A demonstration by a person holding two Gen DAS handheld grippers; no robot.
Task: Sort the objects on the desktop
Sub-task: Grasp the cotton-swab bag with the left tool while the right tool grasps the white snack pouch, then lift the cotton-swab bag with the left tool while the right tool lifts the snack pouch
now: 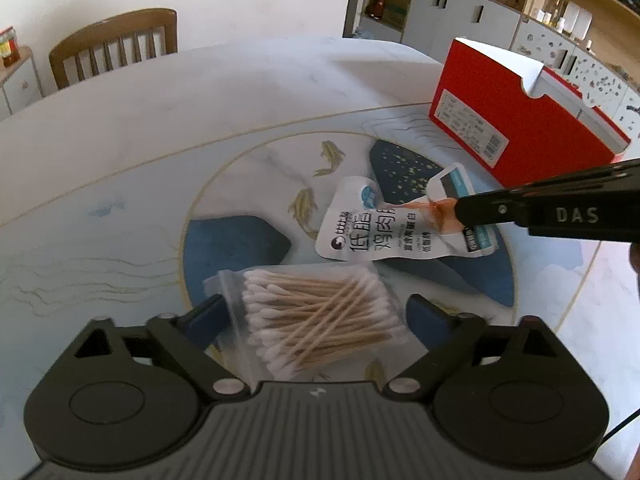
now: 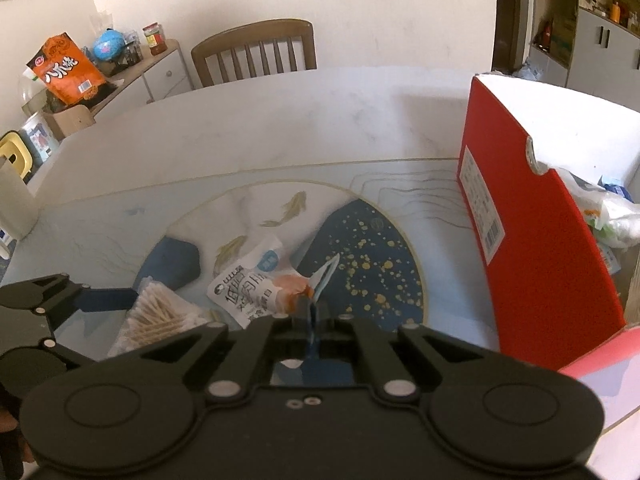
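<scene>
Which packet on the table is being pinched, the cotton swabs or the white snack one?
The white snack pouch: the right gripper pinches it. The cotton swab bag lies free.

Wooden slat-back chair (image 2: 256, 50) behind counter (image 2: 280, 120), against pale wall. Low cabinet (image 2: 160, 72) left of chair carries orange snack bag (image 2: 68, 68), blue globe (image 2: 109, 45), red-lidded jar (image 2: 154, 38). Grey cupboards (image 1: 452, 16) and open shelves (image 1: 580, 4) with bottles, far right.
</scene>
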